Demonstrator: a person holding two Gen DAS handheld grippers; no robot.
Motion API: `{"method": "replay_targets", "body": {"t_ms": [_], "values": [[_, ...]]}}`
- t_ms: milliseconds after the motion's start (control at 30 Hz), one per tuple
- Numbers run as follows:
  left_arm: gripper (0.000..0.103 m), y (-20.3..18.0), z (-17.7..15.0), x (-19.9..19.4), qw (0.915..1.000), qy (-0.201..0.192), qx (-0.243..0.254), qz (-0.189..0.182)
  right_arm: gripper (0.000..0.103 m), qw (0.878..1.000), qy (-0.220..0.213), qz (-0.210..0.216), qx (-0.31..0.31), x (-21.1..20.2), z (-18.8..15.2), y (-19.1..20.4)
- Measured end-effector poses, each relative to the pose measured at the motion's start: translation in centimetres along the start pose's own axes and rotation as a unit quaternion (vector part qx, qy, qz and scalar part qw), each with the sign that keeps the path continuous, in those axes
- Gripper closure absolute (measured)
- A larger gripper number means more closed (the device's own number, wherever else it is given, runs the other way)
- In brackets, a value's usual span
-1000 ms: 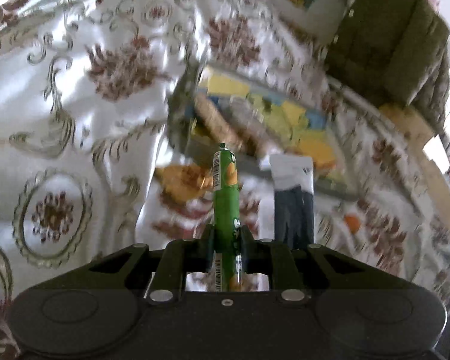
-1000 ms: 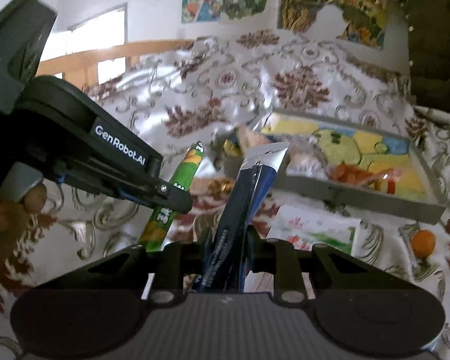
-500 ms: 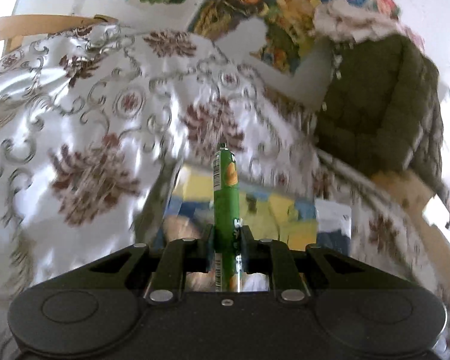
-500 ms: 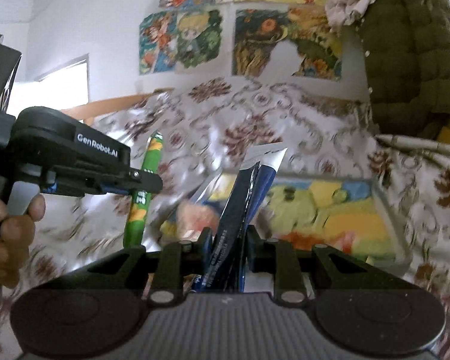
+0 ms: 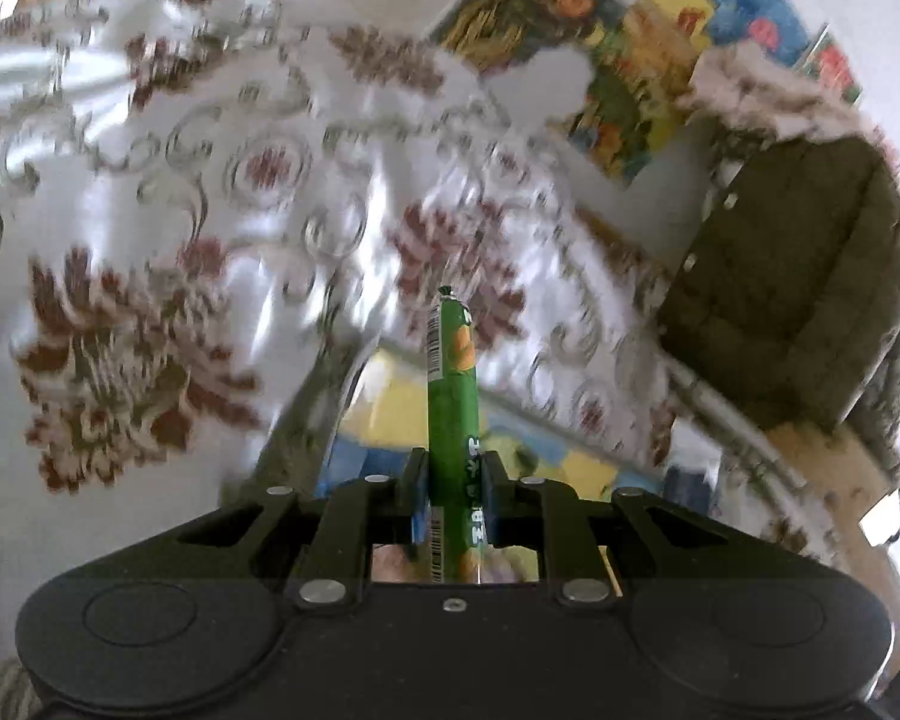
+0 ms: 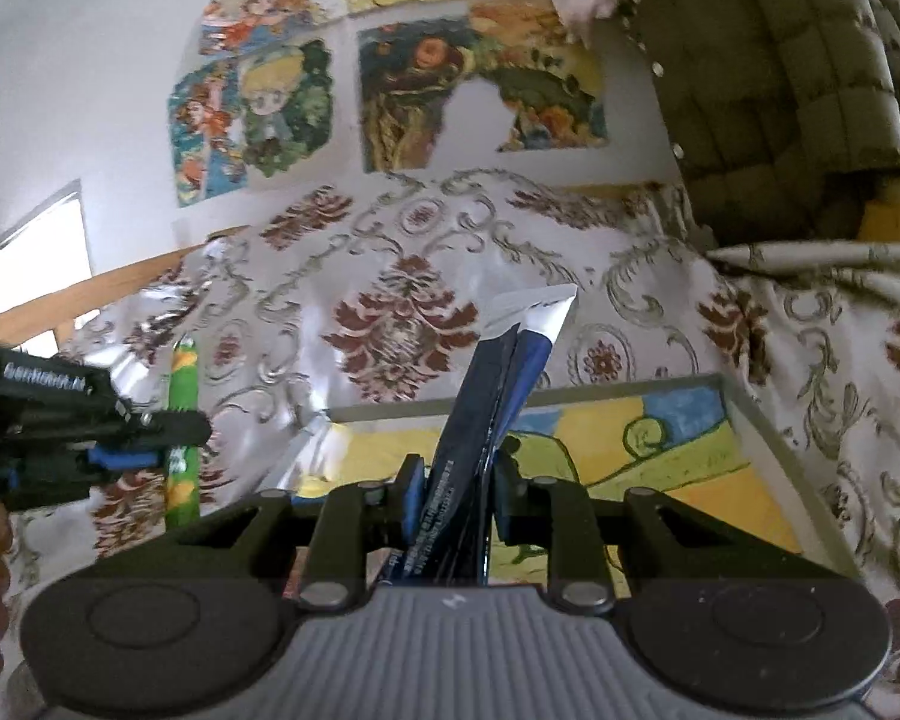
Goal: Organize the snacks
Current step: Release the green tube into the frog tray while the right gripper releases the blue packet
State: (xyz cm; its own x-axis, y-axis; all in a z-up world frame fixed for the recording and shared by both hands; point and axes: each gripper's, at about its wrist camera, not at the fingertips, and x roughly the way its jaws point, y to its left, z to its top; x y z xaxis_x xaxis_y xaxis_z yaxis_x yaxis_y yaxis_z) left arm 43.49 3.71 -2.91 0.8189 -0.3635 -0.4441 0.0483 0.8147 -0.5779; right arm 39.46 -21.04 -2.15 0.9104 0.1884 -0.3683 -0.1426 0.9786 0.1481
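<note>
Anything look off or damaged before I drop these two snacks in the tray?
Nothing among the snacks. The green stick stands straight in the left gripper, the dark blue packet in the right gripper, both over the tray. Only oddity: the wall posters have torn, missing patches.

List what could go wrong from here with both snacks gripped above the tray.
1. The left gripper pinches the green snack stick near its lower end; most of it stands free, so it may pivot or slip.
2. The right gripper clamps a limp dark blue packet, which could slide out.
3. Both grippers are close together over the grey tray; they might collide when lowering.
</note>
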Motion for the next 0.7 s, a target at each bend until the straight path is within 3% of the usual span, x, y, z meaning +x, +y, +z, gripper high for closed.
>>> {"method": "replay_targets", "body": {"t_ms": [500, 700], "values": [[0.083, -1.2, -3.6, 3.7, 0.9962, 0.050, 0.065, 0.028, 0.077, 0.998, 0.050, -0.025, 0.005, 2.5, -2.9, -0.7], [0.082, -1.6, -3.9, 3.9, 0.9946, 0.050, 0.085, 0.032, 0.077, 0.998, 0.055, -0.028, -0.003, 2.4, -2.8, -0.4]]}}
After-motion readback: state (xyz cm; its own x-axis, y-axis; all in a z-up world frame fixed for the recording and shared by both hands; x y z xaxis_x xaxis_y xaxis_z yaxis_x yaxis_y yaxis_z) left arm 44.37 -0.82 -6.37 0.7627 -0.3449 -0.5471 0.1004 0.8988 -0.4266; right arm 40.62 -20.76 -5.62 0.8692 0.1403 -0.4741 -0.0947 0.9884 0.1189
